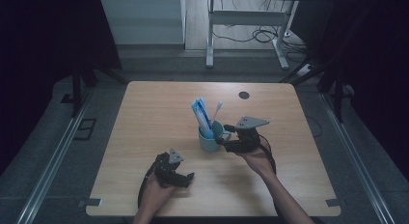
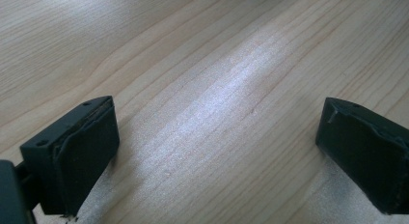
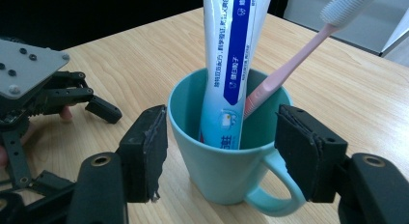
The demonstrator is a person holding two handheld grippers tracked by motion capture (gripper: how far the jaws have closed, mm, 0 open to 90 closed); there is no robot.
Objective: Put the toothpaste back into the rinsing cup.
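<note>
My R gripper [image 3: 219, 151] jaws astride teal mug [image 3: 226, 171], not clamped yet. Mug rigid, slick, top-heavy w/ toothpaste tube [image 3: 231, 64] + toothbrush [image 3: 289, 64]; I'd pinch walls below rim. L gripper [image 2: 217, 156] agape, idle.

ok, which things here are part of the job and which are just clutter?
In the job: teal mug, toothpaste tube and pink toothbrush standing in it, right gripper straddling the mug.

Just there: left gripper open over bare table, dark round spot.

A lab-like recording room: bare wooden table [image 1: 144, 137], dark curtains [image 1: 48, 35], floor rails [image 1: 53, 156], loose cables [image 1: 260, 35].
</note>
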